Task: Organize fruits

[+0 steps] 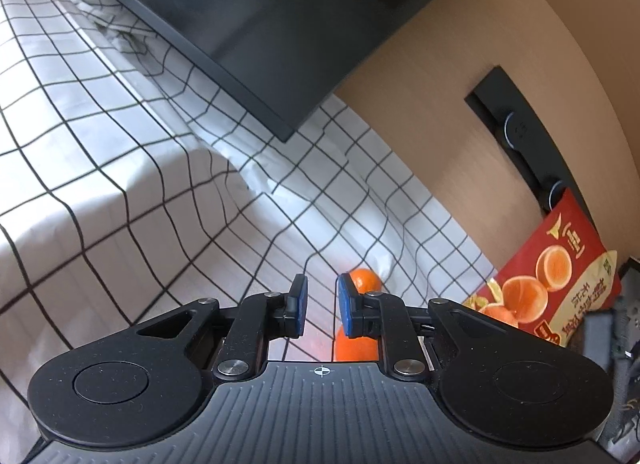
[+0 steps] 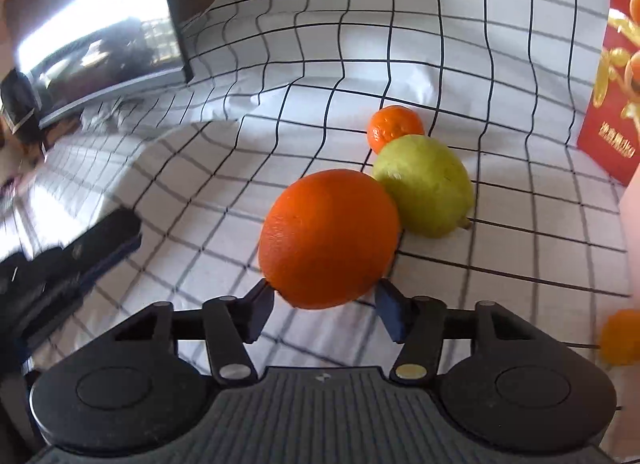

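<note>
The right gripper (image 2: 324, 310) grasps the big orange (image 2: 329, 238) dead ahead at twelve o'clock, the pear (image 2: 426, 184) touching it at one o'clock; the left gripper (image 1: 322, 310) hangs clenched, empty.

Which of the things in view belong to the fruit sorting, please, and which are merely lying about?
Belonging to the job:
- large orange, between the right tool's fingers
- yellow-green lemon
- small mandarin
- another orange fruit at the right edge

Just lying about:
- checked cloth
- red box printed with oranges
- dark monitor
</note>
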`<move>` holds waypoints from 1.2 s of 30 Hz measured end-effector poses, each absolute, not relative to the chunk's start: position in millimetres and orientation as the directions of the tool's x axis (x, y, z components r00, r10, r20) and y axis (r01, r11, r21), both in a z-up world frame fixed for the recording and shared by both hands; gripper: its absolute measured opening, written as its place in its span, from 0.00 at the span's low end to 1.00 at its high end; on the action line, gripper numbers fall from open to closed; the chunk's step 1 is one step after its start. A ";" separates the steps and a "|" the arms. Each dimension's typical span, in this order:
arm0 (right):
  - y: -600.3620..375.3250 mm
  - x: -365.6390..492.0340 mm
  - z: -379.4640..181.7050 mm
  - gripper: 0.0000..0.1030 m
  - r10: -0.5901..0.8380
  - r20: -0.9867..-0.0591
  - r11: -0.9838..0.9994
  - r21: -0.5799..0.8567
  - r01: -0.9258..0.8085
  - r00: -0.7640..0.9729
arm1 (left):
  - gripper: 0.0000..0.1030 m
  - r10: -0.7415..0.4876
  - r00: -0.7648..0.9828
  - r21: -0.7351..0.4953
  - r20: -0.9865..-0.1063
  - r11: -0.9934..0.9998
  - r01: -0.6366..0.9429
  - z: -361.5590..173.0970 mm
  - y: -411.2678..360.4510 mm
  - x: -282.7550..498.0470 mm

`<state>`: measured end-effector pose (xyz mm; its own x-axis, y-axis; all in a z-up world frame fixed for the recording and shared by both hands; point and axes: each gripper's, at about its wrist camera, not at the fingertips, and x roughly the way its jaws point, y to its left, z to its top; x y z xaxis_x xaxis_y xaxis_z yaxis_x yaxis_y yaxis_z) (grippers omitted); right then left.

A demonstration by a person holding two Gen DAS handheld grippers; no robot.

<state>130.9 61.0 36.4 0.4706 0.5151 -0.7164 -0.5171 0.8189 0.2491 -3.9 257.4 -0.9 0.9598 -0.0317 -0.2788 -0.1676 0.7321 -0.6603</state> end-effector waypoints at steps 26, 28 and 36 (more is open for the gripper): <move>46.5 50.1 36.5 0.45 0.623 -0.668 0.685 0.215 -0.696 0.407 | 0.20 -0.050 0.943 -0.635 -0.329 0.751 -0.182 -2.4 251.5 3.7; 32.7 41.4 36.0 0.45 0.615 -0.672 0.684 0.196 -0.702 0.412 | 0.20 -0.072 0.936 -0.610 -0.345 0.775 -0.166 -1.8 244.8 7.8; -89.8 6.5 36.1 0.45 0.557 -0.646 0.769 0.163 -0.618 0.522 | 0.21 -0.151 0.940 -0.433 -0.305 0.901 0.005 12.2 197.9 9.5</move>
